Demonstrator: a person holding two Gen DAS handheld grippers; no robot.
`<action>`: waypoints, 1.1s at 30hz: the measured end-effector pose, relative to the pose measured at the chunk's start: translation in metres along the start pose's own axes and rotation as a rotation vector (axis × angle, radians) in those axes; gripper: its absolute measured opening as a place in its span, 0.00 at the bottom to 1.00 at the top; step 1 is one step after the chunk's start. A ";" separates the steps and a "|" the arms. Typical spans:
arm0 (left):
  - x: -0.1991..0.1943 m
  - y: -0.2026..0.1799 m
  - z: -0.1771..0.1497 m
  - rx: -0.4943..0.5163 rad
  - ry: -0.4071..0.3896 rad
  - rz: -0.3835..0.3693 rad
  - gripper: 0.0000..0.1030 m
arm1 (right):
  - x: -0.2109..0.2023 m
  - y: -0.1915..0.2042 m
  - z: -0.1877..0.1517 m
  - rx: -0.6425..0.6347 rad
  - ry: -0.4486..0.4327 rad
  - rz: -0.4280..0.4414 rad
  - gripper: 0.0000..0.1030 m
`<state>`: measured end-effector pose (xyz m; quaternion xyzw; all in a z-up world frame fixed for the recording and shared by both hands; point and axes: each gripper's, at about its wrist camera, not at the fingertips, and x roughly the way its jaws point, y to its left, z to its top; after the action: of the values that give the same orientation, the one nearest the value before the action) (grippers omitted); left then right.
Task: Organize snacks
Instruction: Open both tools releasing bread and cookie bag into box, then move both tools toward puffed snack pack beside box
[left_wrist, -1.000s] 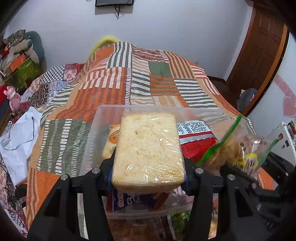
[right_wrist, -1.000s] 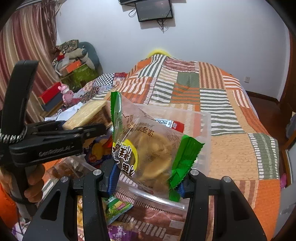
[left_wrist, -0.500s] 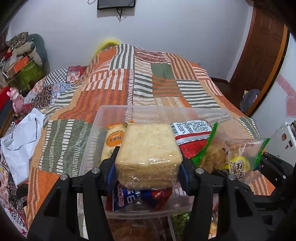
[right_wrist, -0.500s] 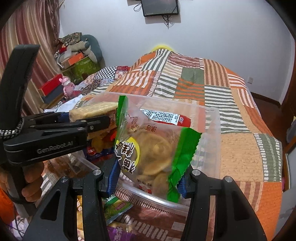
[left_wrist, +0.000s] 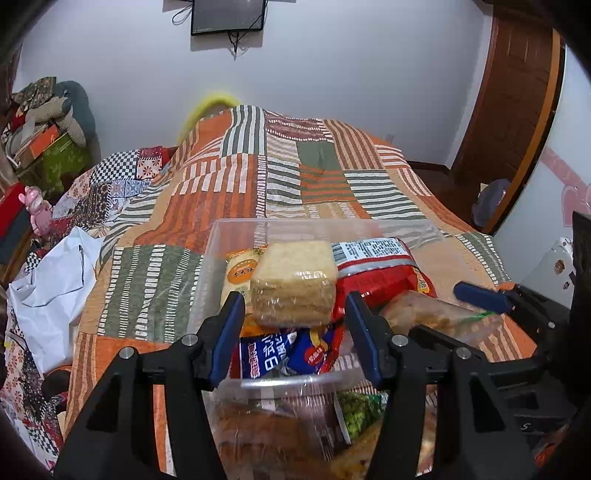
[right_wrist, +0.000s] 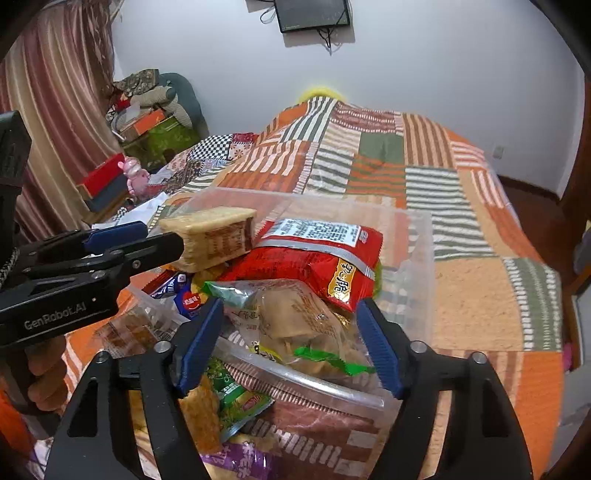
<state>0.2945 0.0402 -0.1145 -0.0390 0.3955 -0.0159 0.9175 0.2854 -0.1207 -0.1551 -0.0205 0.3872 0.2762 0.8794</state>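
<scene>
Dropping the snacks into the clear plastic bin (left_wrist: 229, 236) on the bed (left_wrist: 280, 184) is the step in hand. Your right tool (right_wrist: 290, 345) is opening; the green-edged cookie bag (right_wrist: 295, 325) lies between its blue pads, but they do not press on it, and the bag rests on the pile at the near rim of the bin. Your left tool (left_wrist: 295, 332) stands with its pads apart on both sides of the wrapped cracker stack (left_wrist: 295, 284); they seem not to press it, and the stack sits on top of the other packets, beside the red packet (right_wrist: 317, 258).

Both tools point downward and forward over the near rim of the bin, the left one beside the right one, with your hand (right_wrist: 44, 373) under its black body.

For the next move, I think you must draw both tools back without catching the wrappers, then go for the loose packets in front of the bin, such as the green pea packet (left_wrist: 356, 413).
</scene>
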 end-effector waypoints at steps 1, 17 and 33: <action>-0.002 0.000 -0.001 0.004 0.000 -0.003 0.54 | -0.004 0.002 0.000 -0.006 -0.014 -0.015 0.82; -0.054 0.003 -0.029 0.046 -0.037 -0.014 0.64 | -0.050 0.007 -0.007 0.040 -0.084 -0.003 0.90; -0.068 0.030 -0.091 0.049 0.046 0.013 0.66 | -0.057 0.028 -0.042 0.065 -0.067 0.035 0.96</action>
<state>0.1817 0.0685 -0.1300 -0.0134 0.4163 -0.0206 0.9089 0.2122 -0.1341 -0.1404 0.0243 0.3665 0.2794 0.8872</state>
